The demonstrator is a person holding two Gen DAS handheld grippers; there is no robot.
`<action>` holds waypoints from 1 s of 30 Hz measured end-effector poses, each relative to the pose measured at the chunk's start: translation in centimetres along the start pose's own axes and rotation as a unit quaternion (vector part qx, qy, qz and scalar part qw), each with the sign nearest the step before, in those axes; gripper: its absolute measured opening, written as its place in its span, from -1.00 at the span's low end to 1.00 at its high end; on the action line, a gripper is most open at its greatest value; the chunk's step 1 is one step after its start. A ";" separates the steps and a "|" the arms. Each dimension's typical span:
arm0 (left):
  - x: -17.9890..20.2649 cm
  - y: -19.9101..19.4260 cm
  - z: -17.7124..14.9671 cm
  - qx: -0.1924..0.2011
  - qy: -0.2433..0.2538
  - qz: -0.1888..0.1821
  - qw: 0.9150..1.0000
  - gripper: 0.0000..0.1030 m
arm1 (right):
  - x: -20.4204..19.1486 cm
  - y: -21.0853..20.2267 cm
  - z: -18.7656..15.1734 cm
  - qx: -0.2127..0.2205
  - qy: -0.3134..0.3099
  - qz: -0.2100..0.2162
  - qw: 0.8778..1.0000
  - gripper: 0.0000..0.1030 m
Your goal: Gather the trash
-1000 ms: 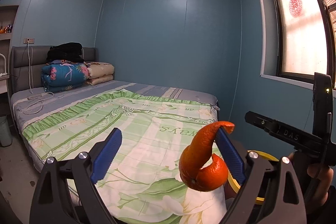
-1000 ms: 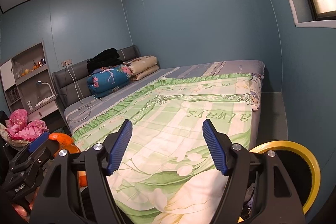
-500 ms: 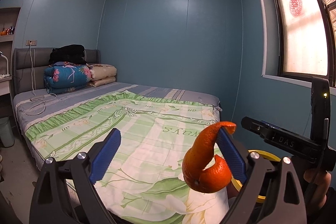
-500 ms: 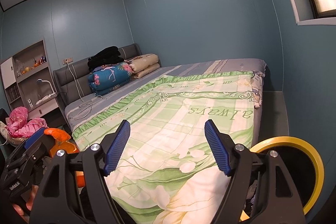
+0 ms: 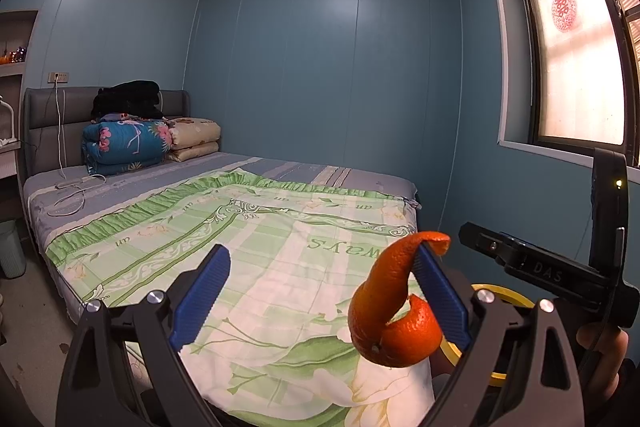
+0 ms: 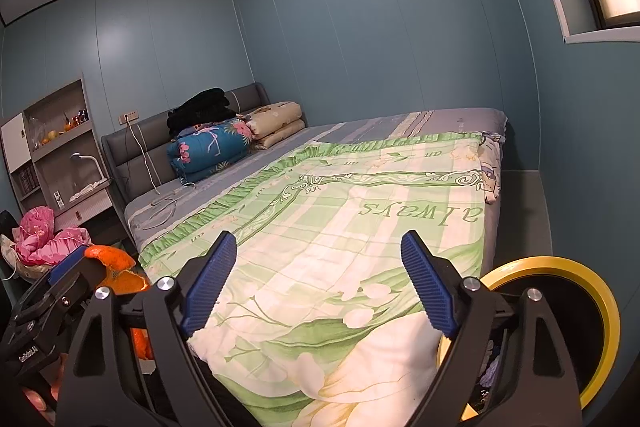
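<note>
Right wrist view: showing a yellow-rimmed bin (image 6: 596,291) low at the right, beside the bed (image 6: 360,227); dark inside, contents too dim to name. Right gripper (image 6: 316,283) hanging over the green quilt, pointing slightly down, jaws spreading wider, nothing between them. Left wrist view: left gripper (image 5: 320,291) also angled slightly down over the bed, jaws wide apart, not clamping. Orange peel (image 5: 394,311) clinging to the right blue pad (image 5: 440,295), well clear of the other pad, curling above its tip. Bin rim (image 5: 504,297) peeking out behind that finger.
</note>
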State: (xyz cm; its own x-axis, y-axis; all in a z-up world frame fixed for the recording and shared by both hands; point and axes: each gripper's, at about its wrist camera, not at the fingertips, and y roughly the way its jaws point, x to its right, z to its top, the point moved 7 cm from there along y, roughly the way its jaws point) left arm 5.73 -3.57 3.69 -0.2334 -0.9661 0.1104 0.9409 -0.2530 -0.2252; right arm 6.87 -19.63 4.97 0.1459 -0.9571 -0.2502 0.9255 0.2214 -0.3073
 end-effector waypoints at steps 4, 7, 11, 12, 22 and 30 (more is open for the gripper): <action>0.0 0.0 0.0 -0.001 0.000 0.000 1.000 0.72 | -0.1 0.0 -0.1 0.000 0.001 0.000 1.000 0.63; -0.1 0.0 0.1 -0.001 -0.001 0.001 1.000 0.72 | -0.1 0.0 -0.1 -0.002 0.002 0.001 1.000 0.66; -0.1 0.1 -0.1 -0.002 -0.002 0.001 1.000 0.73 | -0.2 0.0 -0.2 -0.003 0.003 0.000 1.000 0.67; -0.2 0.1 -0.1 -0.003 -0.002 0.001 1.000 0.73 | -0.2 0.1 -0.2 -0.003 0.003 0.000 1.000 0.67; -0.2 0.5 -0.3 -0.011 -0.006 -0.003 1.000 0.73 | -0.1 0.1 -0.4 -0.006 0.005 -0.001 1.000 0.68; -0.1 0.6 -0.6 -0.014 -0.005 -0.004 1.000 0.73 | 0.0 0.2 -0.8 -0.009 0.010 -0.002 1.000 0.69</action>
State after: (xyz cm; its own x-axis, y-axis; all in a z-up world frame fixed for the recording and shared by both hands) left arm 6.17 -3.70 2.94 -0.2378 -0.9637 0.1213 0.9321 -0.2615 -0.2506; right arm 6.77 -19.45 4.21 0.1353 -0.9538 -0.2682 0.9192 0.2218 -0.3253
